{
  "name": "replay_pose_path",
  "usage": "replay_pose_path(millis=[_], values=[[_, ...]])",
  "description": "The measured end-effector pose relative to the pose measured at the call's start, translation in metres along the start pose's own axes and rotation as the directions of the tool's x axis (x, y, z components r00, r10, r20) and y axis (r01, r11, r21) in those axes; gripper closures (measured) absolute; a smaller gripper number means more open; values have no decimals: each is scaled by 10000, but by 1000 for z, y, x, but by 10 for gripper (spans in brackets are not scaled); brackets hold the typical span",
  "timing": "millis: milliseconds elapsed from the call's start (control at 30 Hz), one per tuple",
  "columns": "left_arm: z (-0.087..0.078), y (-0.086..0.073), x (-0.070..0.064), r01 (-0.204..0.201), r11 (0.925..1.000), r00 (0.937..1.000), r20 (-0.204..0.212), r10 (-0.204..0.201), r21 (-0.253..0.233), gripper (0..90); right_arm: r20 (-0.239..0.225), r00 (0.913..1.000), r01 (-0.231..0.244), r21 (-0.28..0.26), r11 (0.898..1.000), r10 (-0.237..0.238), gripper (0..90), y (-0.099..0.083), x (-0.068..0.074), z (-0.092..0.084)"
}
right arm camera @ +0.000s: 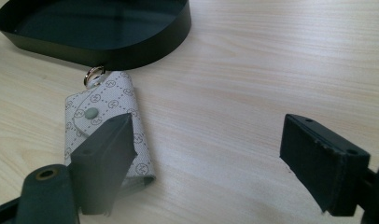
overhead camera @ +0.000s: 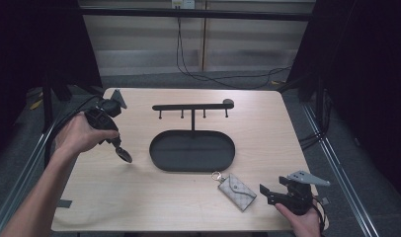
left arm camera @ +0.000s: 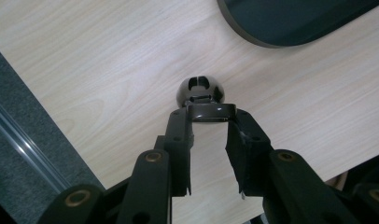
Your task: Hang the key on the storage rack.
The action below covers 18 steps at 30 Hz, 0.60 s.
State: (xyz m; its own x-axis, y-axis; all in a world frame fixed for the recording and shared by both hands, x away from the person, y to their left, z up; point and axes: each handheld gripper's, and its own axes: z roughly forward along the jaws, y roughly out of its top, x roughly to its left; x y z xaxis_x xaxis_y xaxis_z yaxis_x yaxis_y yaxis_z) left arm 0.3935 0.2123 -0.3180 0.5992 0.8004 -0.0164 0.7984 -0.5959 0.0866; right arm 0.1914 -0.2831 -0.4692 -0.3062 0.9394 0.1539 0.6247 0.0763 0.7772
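I have a small glossy black object [left arm camera: 200,95], rounded at its far end with a flat bar at the near end, clamped by that bar between the left gripper's [left arm camera: 211,122] jaws. In the high view the same object [overhead camera: 123,154] hangs at the tip of the left gripper [overhead camera: 118,143], over the left part of the wooden table [overhead camera: 139,197] and just left of the black oval tray [overhead camera: 161,160]; I cannot tell whether it touches the wood. My left hand [overhead camera: 82,132] wraps the gripper body, with its cable trailing off toward the far left.

From the far side of the tray a thin post rises to a black rack [overhead camera: 188,106] with short pegs along a horizontal bar.

Near the tray's near right edge lies a pale patterned key pouch [overhead camera: 237,191] with a metal ring [overhead camera: 217,175] at its far corner, the ring close against the tray wall. In the right gripper view the pouch [right arm camera: 108,105] lies flat with its snap flap up.

The right gripper [overhead camera: 267,192] sits at the near right of the table in my right hand [overhead camera: 302,222], jaws spread wide with nothing between them, just right of the pouch.
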Motion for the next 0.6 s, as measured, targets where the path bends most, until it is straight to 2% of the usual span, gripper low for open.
replay_pose_path(millis=[300,600], values=[[-10,5,-5,50,9999,9999,151,-48,-119,707,-4,10000,-1,2,10000,1,174,0,0,0],[-18,13,-15,-294,9990,9994,154,299,-338,707,-10,10000,3,10,10000,-3,174,0,0,0]])
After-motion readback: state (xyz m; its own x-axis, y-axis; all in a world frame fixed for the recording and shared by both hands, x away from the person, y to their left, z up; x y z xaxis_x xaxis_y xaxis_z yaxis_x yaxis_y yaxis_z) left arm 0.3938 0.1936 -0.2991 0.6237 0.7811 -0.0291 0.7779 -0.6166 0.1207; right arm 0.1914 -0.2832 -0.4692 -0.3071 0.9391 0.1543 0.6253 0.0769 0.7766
